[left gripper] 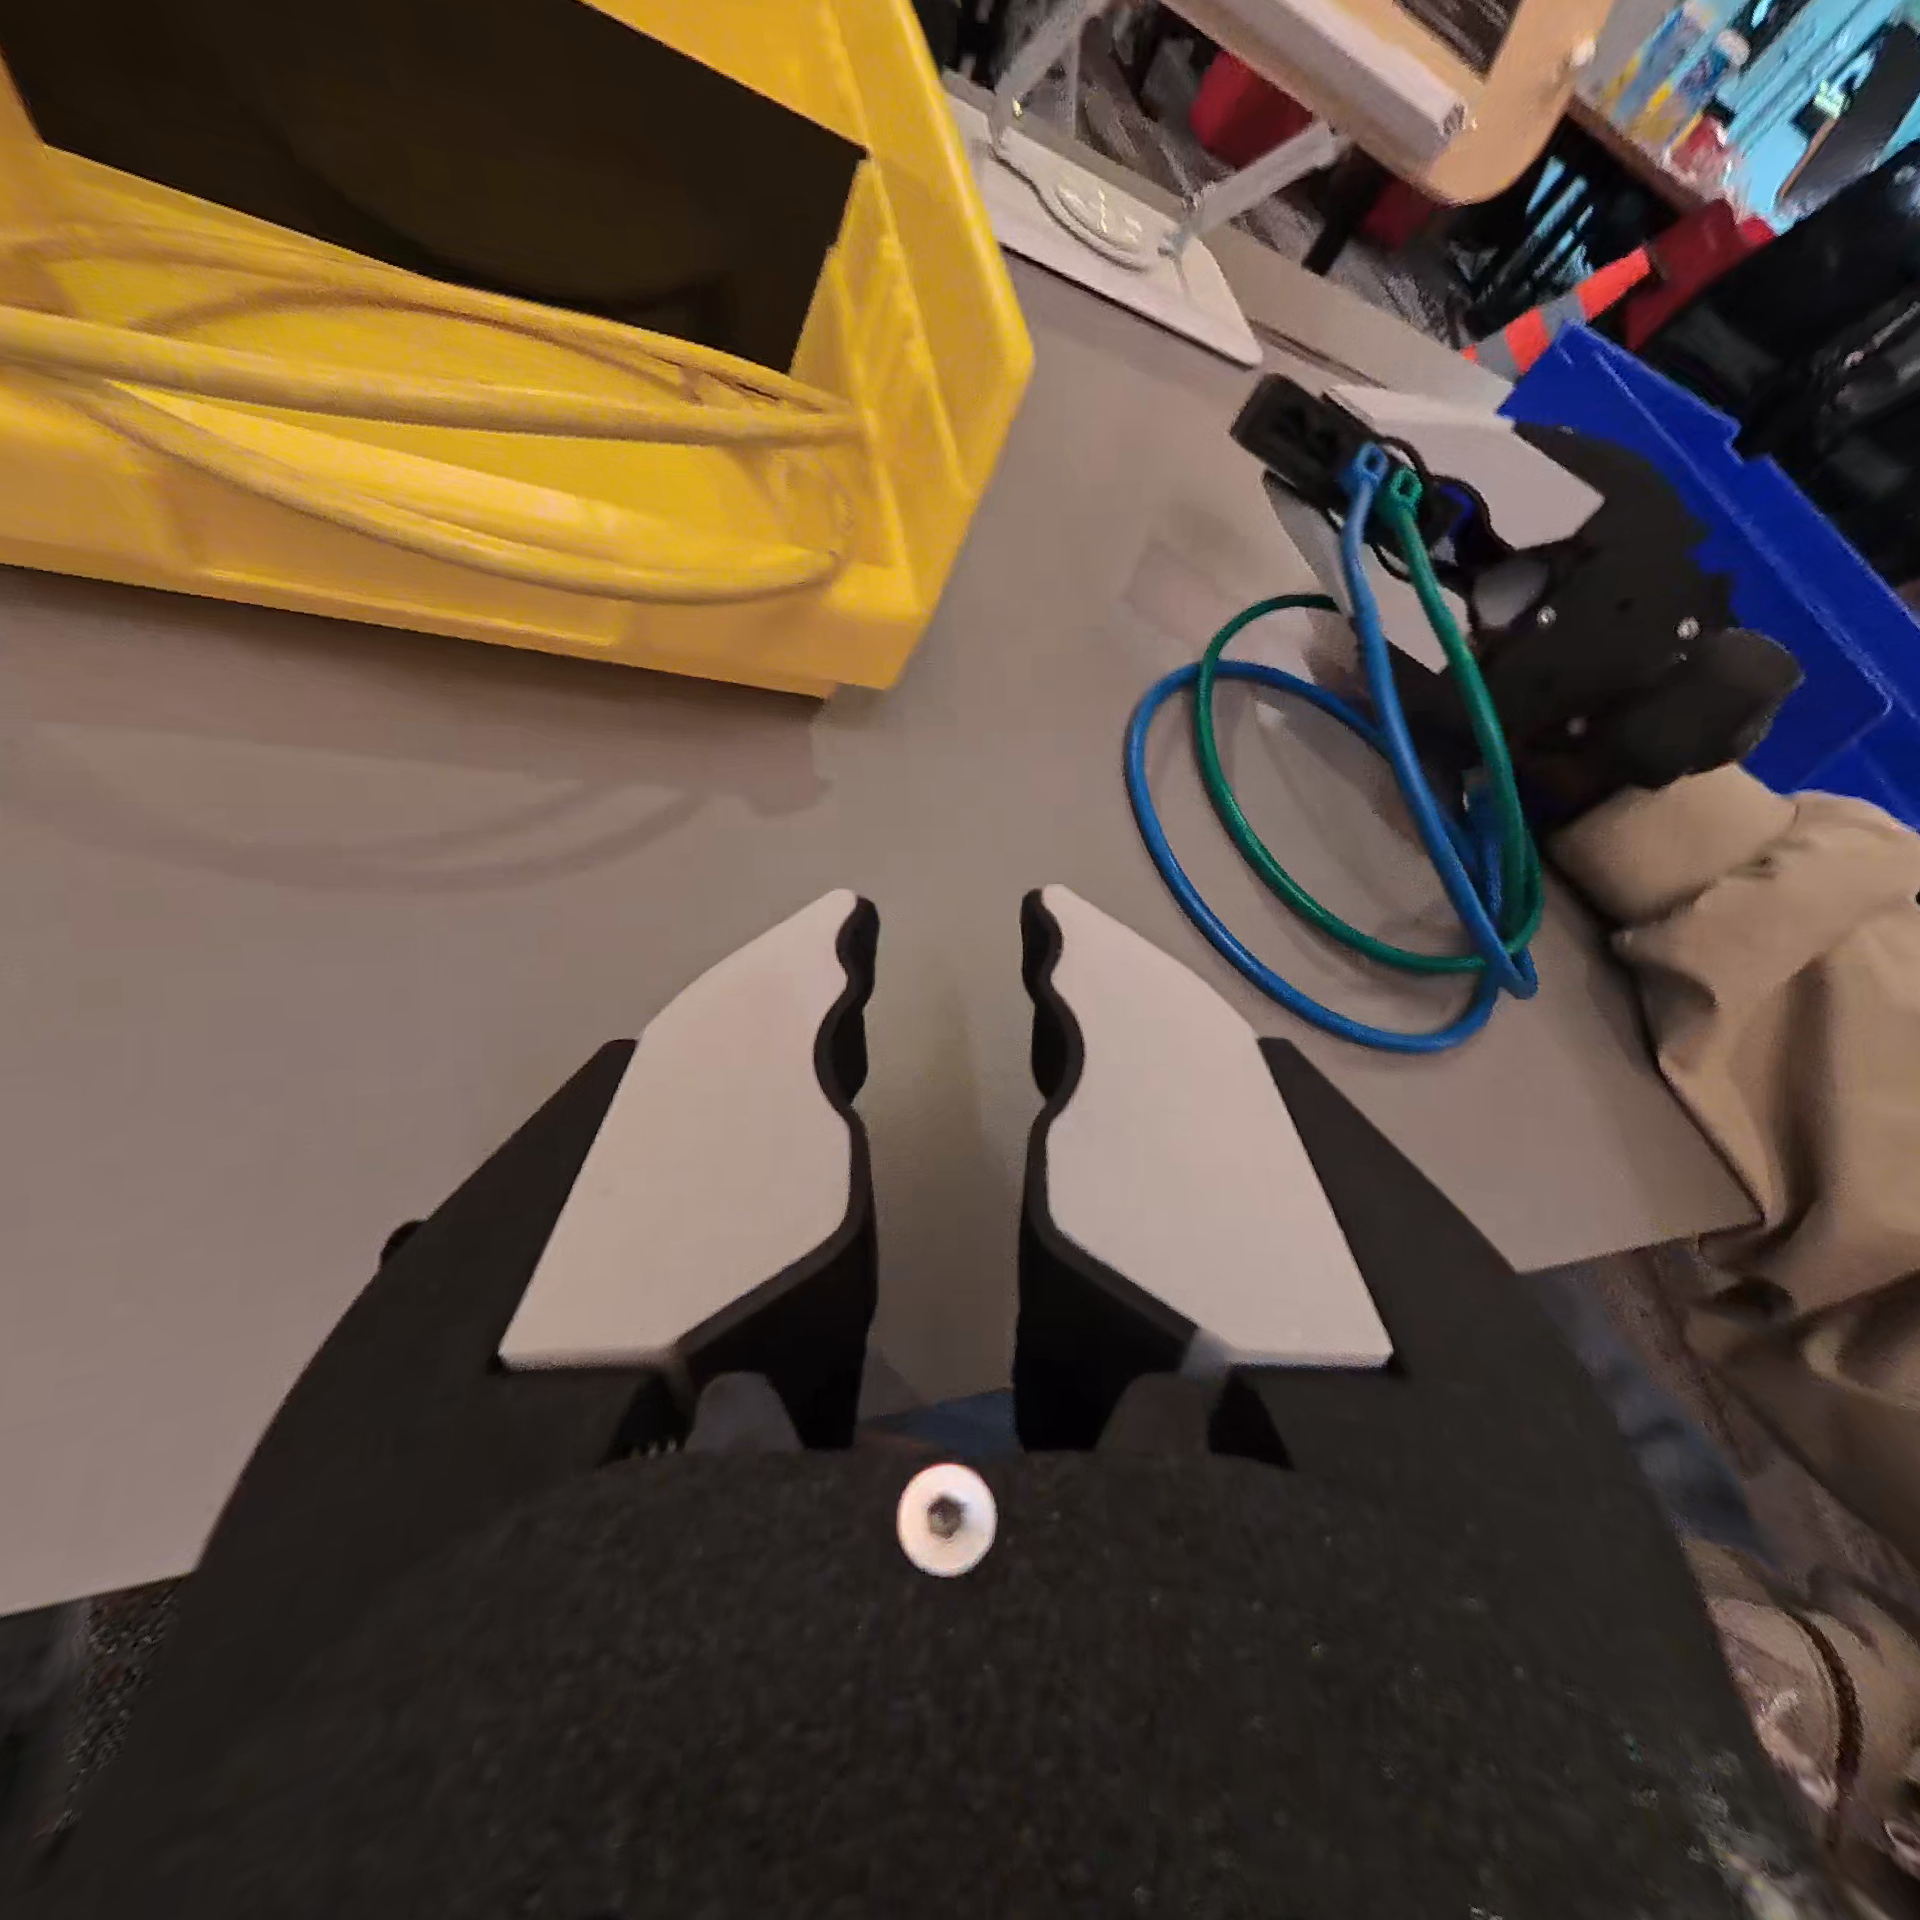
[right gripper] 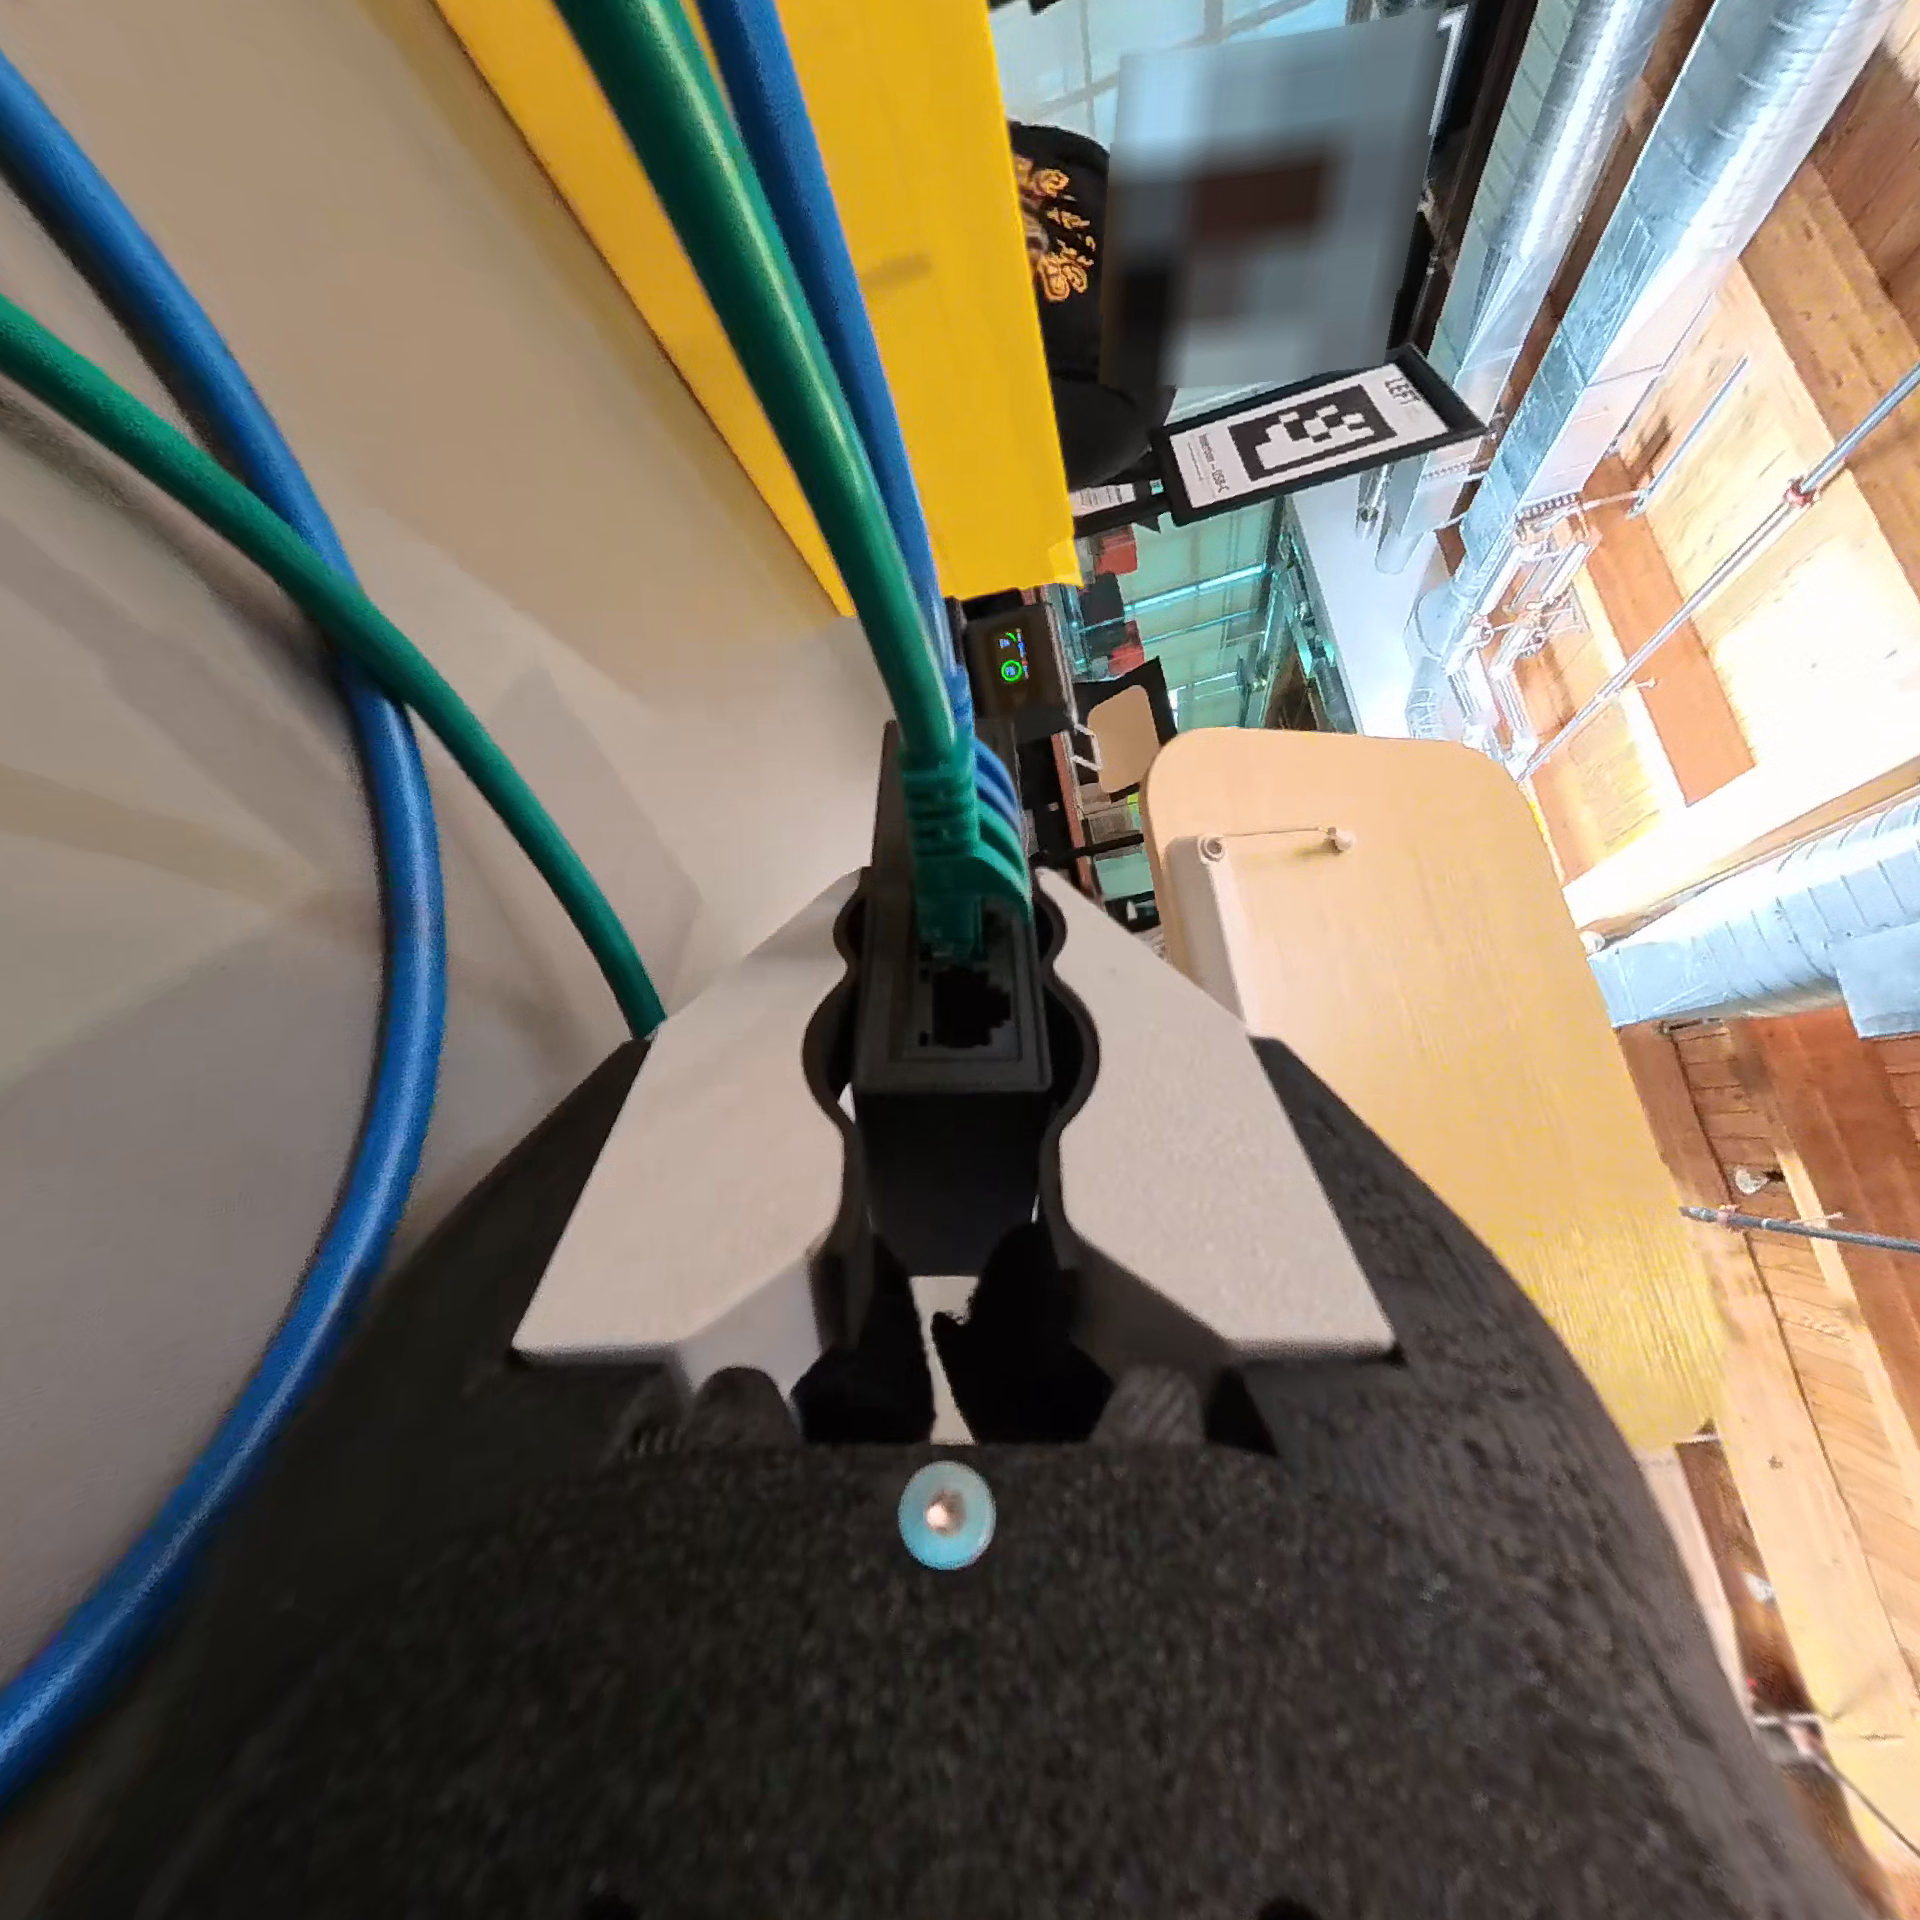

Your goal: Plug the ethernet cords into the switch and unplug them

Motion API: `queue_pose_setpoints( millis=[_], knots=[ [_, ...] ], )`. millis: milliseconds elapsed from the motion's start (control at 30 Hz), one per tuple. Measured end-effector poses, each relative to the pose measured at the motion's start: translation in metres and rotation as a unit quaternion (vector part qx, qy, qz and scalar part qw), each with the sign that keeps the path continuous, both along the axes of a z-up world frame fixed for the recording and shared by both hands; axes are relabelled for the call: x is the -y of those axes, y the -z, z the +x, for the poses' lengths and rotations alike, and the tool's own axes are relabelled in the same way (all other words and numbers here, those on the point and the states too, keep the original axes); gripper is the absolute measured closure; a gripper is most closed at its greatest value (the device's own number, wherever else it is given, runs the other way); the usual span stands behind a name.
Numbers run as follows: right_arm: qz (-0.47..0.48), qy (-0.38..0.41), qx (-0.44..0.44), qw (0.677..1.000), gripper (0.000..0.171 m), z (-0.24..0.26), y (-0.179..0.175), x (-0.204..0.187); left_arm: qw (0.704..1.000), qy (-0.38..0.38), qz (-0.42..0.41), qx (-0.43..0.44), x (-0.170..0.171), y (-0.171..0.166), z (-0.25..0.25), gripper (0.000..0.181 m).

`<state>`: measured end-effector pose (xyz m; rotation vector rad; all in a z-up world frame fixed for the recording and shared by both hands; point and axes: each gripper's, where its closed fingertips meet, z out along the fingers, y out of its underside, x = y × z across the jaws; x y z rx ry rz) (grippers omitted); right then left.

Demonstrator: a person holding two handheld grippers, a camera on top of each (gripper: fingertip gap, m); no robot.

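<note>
My right gripper (right gripper: 948,914) is shut on the black switch (right gripper: 951,1049), holding it on its side. A green cord (right gripper: 810,395) and a blue cord (right gripper: 800,208) are plugged into its ports; one port near me is empty. In the left wrist view the switch (left gripper: 1309,431) sits between the right gripper's fingers (left gripper: 1455,468) at the table's right, with the blue cord (left gripper: 1247,966) and green cord (left gripper: 1278,883) looping on the grey table (left gripper: 520,831). My left gripper (left gripper: 949,914) is open and empty above the table, well left of the cords.
A yellow bin (left gripper: 914,312) holding yellow cables (left gripper: 416,395) stands at the back left. A blue bin (left gripper: 1787,540) stands behind the right gripper. A person's tan sleeve (left gripper: 1766,935) lies over the table's right edge (left gripper: 1662,1226). Spacing between my two grippers at the tips: around 30 cm.
</note>
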<state>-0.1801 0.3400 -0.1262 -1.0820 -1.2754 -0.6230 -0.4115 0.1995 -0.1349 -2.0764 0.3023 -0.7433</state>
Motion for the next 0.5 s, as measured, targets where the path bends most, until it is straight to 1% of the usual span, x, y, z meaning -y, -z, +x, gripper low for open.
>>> queue_pose_setpoints(
  millis=[133,167,233,300,400,467,500],
  knots=[
    [-0.004,0.006,-0.008,1.0,0.144,0.005,-0.001,-0.001,0.998,-0.047,-0.015,0.042,-0.019,-0.005,-0.022,0.141],
    [-0.005,0.006,-0.008,1.0,0.144,0.004,-0.001,-0.001,0.996,-0.066,-0.019,0.06,-0.028,-0.009,-0.03,0.141],
    [-0.009,0.004,-0.005,1.0,0.144,0.003,0.001,-0.001,0.989,-0.126,-0.044,0.07,-0.048,-0.008,-0.055,0.142],
    [-0.006,0.004,0.002,1.0,0.144,0.002,0.002,-0.001,0.98,-0.162,-0.069,0.092,-0.067,-0.011,-0.072,0.141],
    [-0.007,0.001,0.005,1.0,0.144,0.001,0.003,0.001,0.968,-0.177,-0.099,0.151,-0.091,-0.02,-0.081,0.132],
    [-0.007,0.0,0.006,1.0,0.144,0.0,0.003,0.001,0.962,-0.167,-0.116,0.181,-0.103,-0.023,-0.079,0.131],
    [-0.009,0.0,0.007,1.0,0.144,0.001,0.004,0.001,0.96,-0.166,-0.128,0.184,-0.108,-0.019,-0.079,0.132]
  ],
)
